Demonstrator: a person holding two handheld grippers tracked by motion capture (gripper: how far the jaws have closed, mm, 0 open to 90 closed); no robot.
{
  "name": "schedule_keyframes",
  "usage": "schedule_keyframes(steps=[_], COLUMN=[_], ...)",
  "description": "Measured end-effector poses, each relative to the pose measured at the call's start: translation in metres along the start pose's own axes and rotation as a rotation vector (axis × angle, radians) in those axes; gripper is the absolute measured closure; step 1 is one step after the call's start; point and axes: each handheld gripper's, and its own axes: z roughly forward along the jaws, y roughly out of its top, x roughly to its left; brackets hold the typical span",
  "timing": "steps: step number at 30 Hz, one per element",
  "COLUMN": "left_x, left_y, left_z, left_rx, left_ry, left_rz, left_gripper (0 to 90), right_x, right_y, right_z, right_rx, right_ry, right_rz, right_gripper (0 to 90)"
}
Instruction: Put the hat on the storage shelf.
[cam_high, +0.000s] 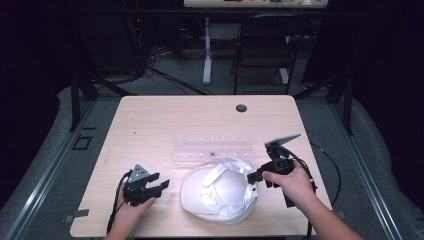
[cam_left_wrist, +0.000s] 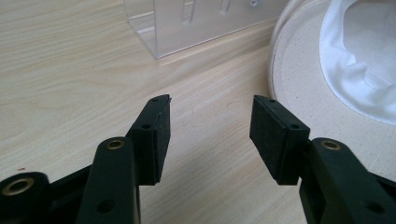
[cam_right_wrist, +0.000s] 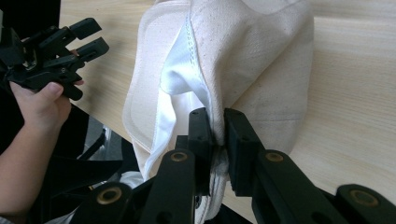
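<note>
High view: the right tongs (cam_high: 256, 175) are clamped on the edge of a cream hat (cam_high: 220, 192) that lies upside down on the wooden surface (cam_high: 165, 120), its white lining (cam_high: 225, 185) facing up. In the right gripper view the two black pads (cam_right_wrist: 201, 135) pinch a fold of the hat's fabric tight between them, the cloth bunched just beyond the grip. The left tongs (cam_high: 159, 186) sit a little apart from the hat's brim, on its far side from the right tongs; their jaws stand wide with nothing between them. A clear plastic rack (cam_high: 212, 150) lies on the surface just beyond the hat.
</note>
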Motion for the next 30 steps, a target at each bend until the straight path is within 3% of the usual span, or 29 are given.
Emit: schedule_keyframes(steps=[14,30], left_x=[0.0,-0.001], left_y=[0.0,0.0], left_z=[0.001,0.001], left_rx=[-0.005,0.001], left_ry=[0.003,0.006], left_rz=[0.004,0.006], left_gripper=[48.5,48.5], right_x=[0.024,0.045], right_y=[0.01,0.024], right_z=[-0.011,-0.026], right_rx=[0.023,0.032], right_ry=[-0.108,-0.195], right_rz=[-0.055,-0.071], right_gripper=[82.1,82.4])
